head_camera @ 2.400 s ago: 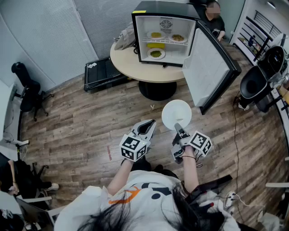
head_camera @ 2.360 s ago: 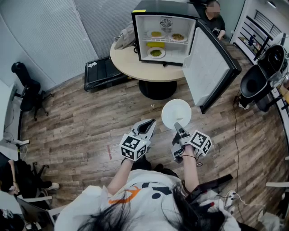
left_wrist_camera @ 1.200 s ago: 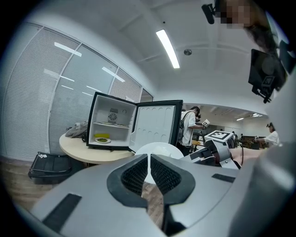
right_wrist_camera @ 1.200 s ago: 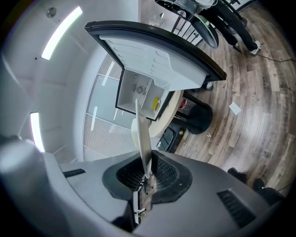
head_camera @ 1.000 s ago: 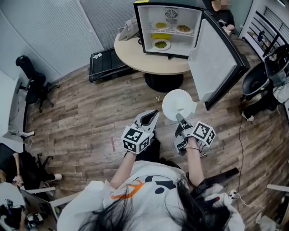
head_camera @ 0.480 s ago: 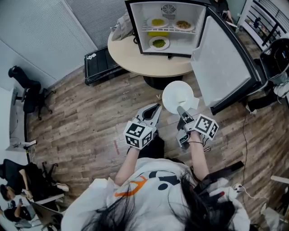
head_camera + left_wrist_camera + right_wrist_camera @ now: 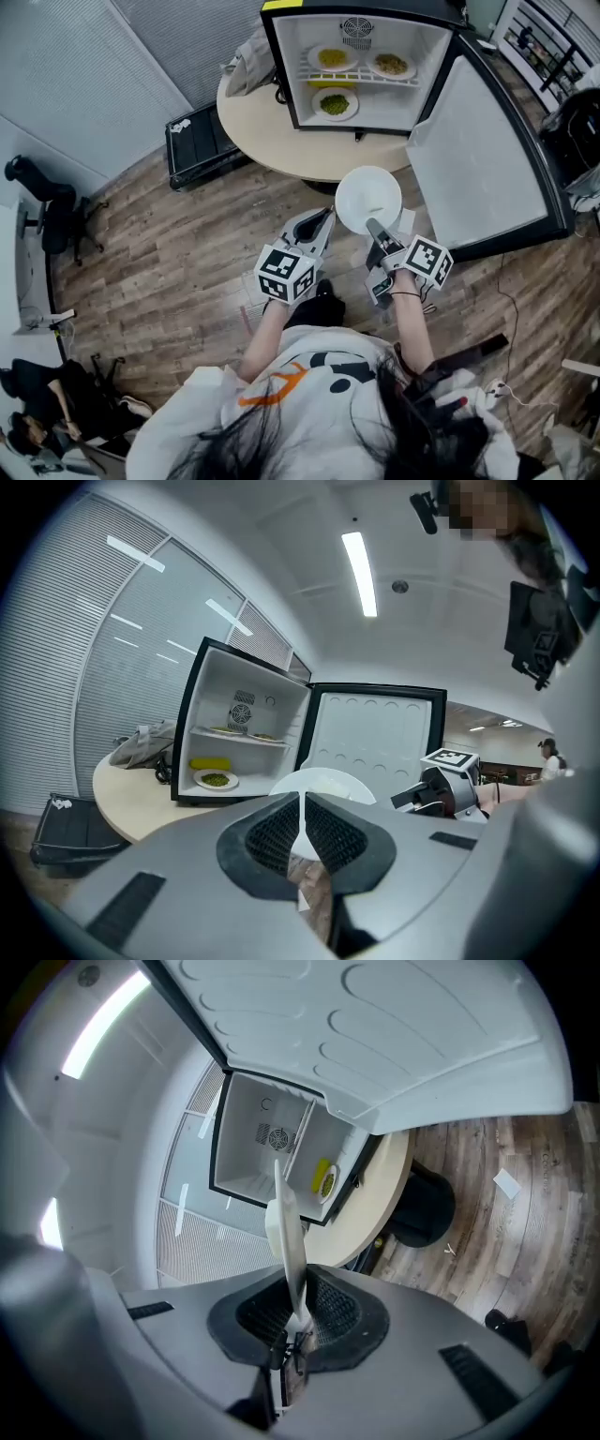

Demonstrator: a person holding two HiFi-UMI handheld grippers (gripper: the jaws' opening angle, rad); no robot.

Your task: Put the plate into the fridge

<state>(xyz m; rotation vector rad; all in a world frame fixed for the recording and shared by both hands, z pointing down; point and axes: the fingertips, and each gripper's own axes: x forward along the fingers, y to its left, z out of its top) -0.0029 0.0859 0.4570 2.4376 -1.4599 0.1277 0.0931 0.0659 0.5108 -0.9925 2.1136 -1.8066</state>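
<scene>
An empty white plate [image 7: 367, 197] hangs level in front of me, with my right gripper [image 7: 373, 226] shut on its near rim. In the right gripper view the plate [image 7: 284, 1227] shows edge-on, pinched between that gripper's [image 7: 297, 1317] jaws. My left gripper [image 7: 322, 218] is beside it on the left, shut and empty; its jaws [image 7: 302, 800] meet with nothing between them. The small black fridge [image 7: 361, 70] stands open on a round table [image 7: 272, 127] just ahead. Three plates of food and a yellow item are on its shelves.
The fridge door [image 7: 487, 155] swings out to the right, close to the plate. A black flat machine [image 7: 197, 141] lies on the wooden floor left of the table, and an office chair [image 7: 42, 192] stands at far left. Cables lie on the floor at right.
Both grippers and the plate have moved forward toward the table and fridge, which now sit closer and larger in view. The grip on the plate is unchanged.
</scene>
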